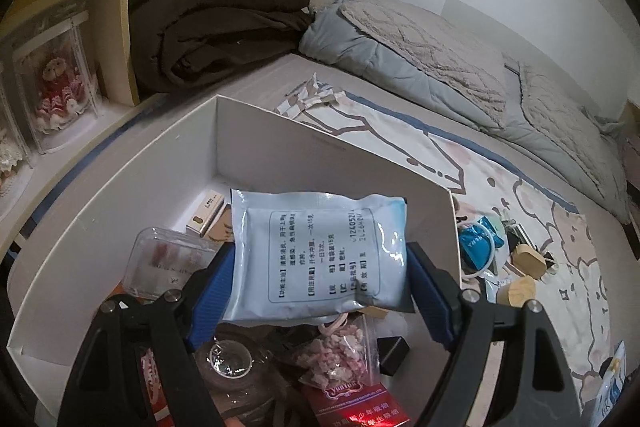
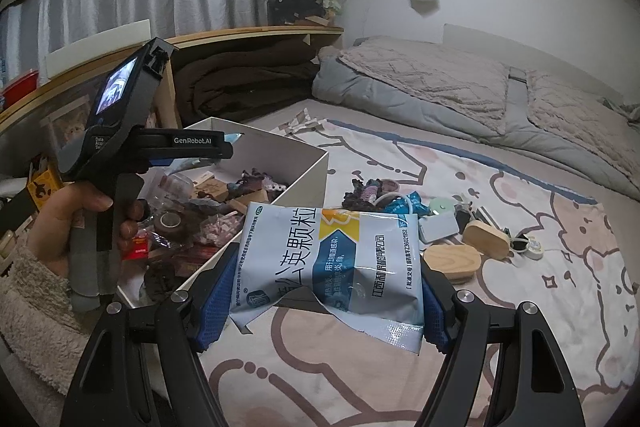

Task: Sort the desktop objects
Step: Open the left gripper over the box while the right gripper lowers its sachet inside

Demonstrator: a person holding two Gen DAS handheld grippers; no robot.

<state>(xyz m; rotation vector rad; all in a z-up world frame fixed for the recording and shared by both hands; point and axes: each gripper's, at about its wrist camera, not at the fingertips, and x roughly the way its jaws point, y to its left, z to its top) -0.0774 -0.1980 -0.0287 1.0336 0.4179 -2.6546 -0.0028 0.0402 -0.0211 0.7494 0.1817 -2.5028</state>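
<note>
My left gripper (image 1: 322, 247) is shut on a pale blue medicine sachet (image 1: 316, 219), printed back facing me, held over the open white box (image 1: 280, 147). The box holds a clear plastic case (image 1: 168, 259), a bag of pink bits (image 1: 340, 347), a red packet (image 1: 356, 399) and other small things. In the right wrist view my right gripper (image 2: 330, 259) is shut on a second pale blue sachet (image 2: 332, 259) with large print, held above the mat just right of the box (image 2: 308, 183). There a hand (image 2: 80, 219) holds the left gripper (image 2: 228, 149) over the box.
A cartoon-print mat (image 2: 520, 307) covers the bed. Loose items lie on it right of the box: two wooden oval boxes (image 2: 452, 259), a white case (image 2: 438, 227), a blue packet (image 2: 408, 205). A grey quilt (image 2: 440, 99) lies behind; a wooden shelf with a brown blanket (image 1: 216, 39) stands left.
</note>
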